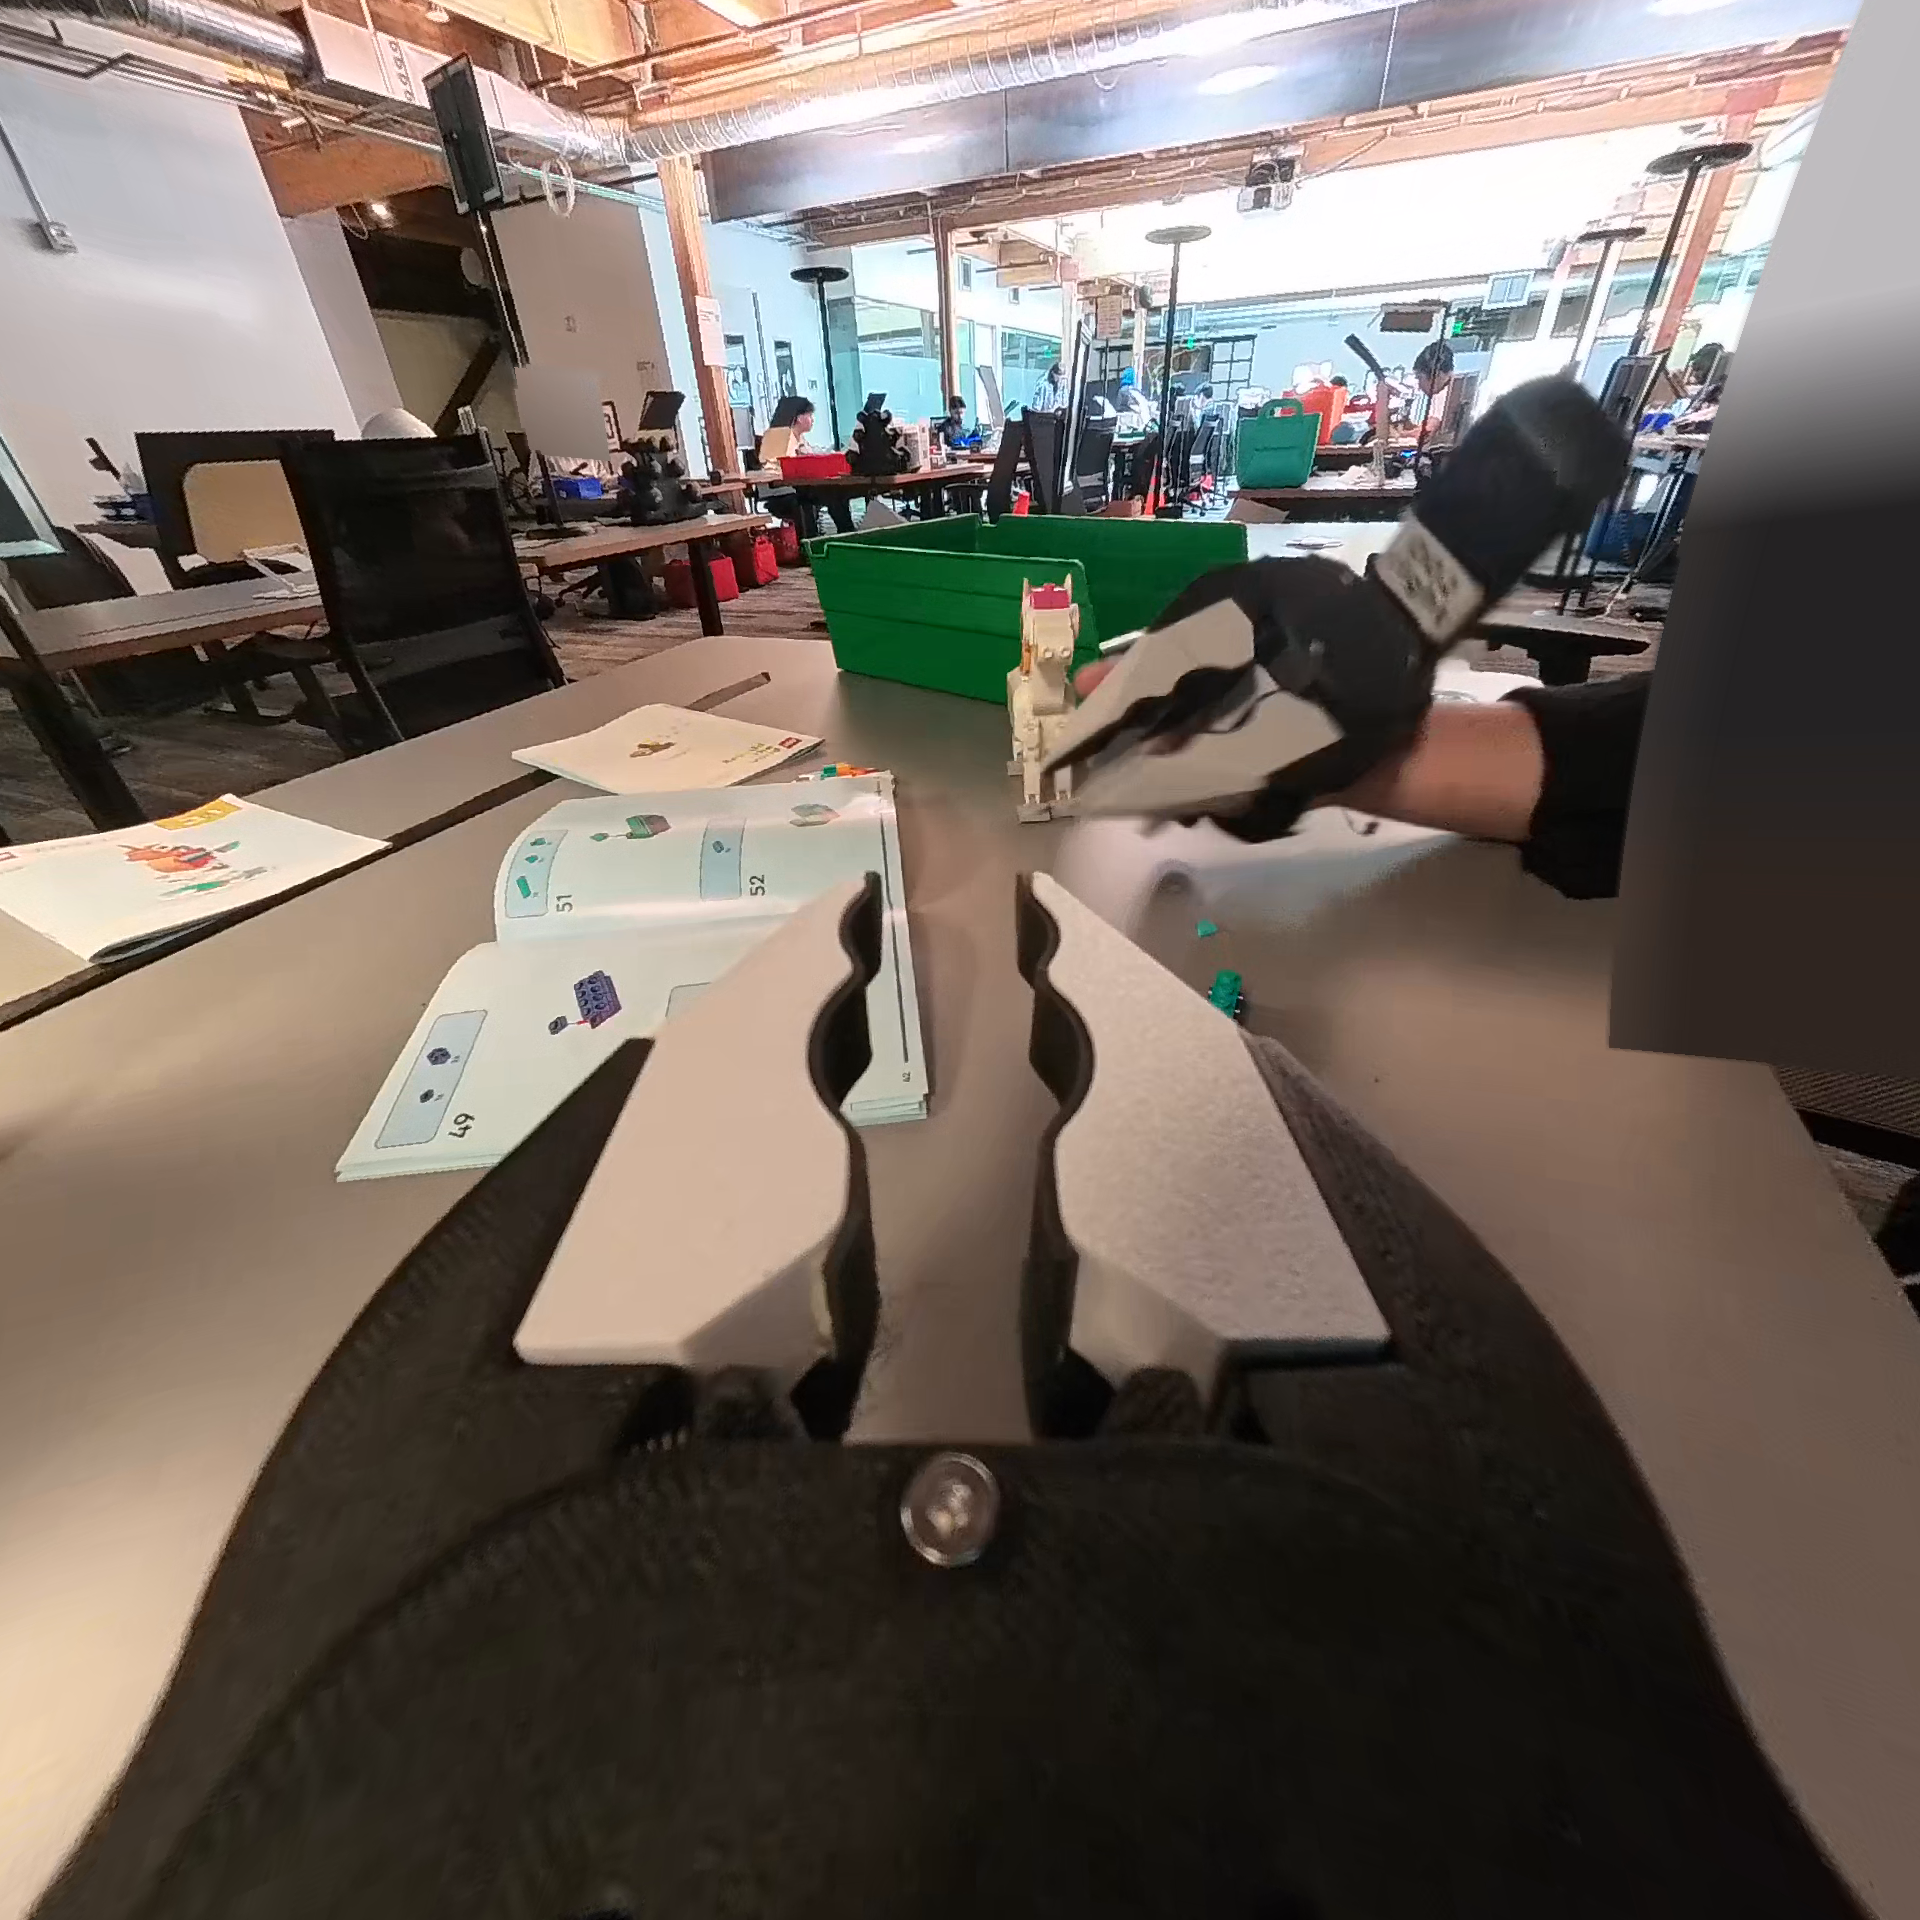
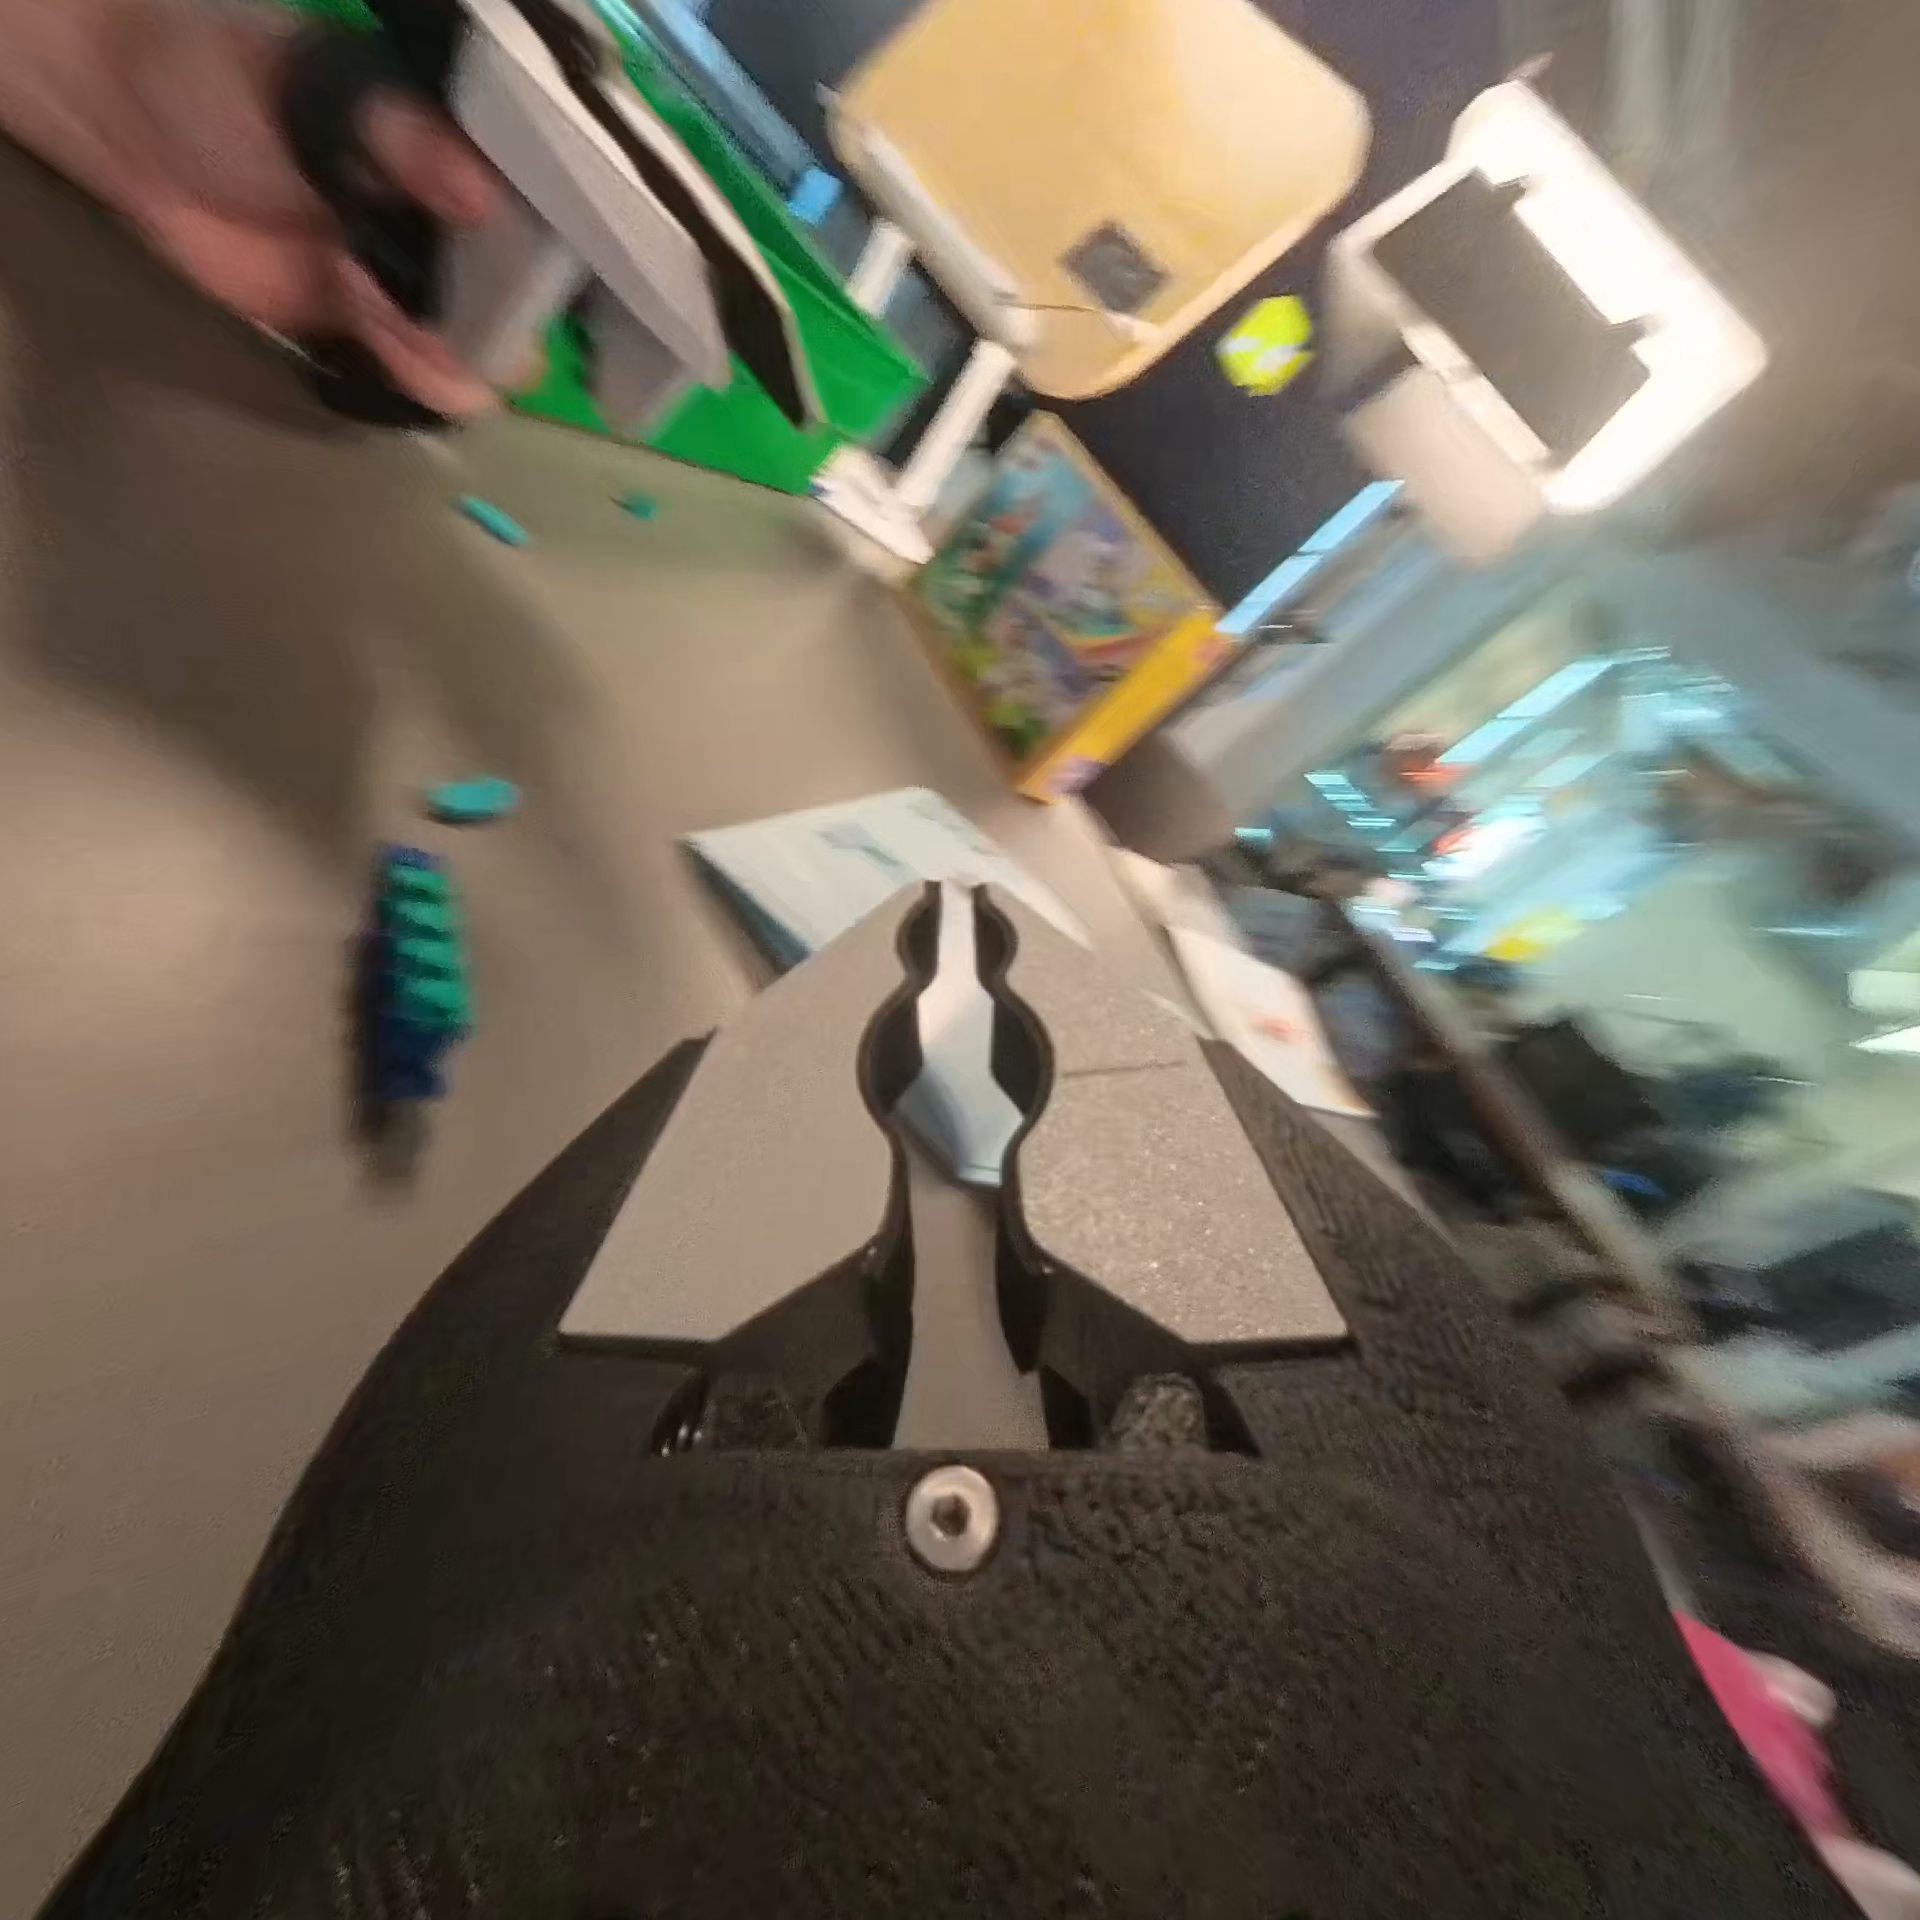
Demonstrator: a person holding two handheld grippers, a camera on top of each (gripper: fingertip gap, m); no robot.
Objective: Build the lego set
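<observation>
a: left wrist view first. what's up front?

b: the left gripper (image 1: 948, 914), two pale grainy wedges with wavy black rubber inner edges on a coarse black printed body. the fingers are spread with only grey table (image 1: 260, 1299) showing between them, nothing held.

a: and past the tips?

b: an open instruction booklet (image 1: 665, 935), glossy pale-blue pages lying flat, at about 11 o'clock from the tips. two more thin booklets lie farther off toward 10 o'clock. at 1 o'clock stands the lego figure (image 1: 1042, 707), a blocky cream animal with a pink cap, upright on the table in front of a ribbed green plastic bin (image 1: 935, 613).

a: the other tool?

b: the right gripper (image 1: 1070, 748) comes in from 3 o'clock, a hand (image 1: 1455, 769) around its grip. its pale tips lie against the figure's lower body; i can't tell from here whether they pinch it. small teal bricks (image 1: 1226, 987) sit loose at 2 o'clock.

a: right wrist view?

b: badly smeared and tilted. the right gripper (image 2: 956, 888) has its fingers nearly together, a thin slit between the scalloped edges and nothing in it. at 10 o'clock lies a studded teal-and-blue brick stack (image 2: 410, 977), with flat teal pieces (image 2: 473, 798) above it. the left gripper (image 2: 748, 343) blurs at 11 o'clock before the green bin. a colourful cardboard box (image 2: 1060, 613) stands at 1 o'clock.
</observation>
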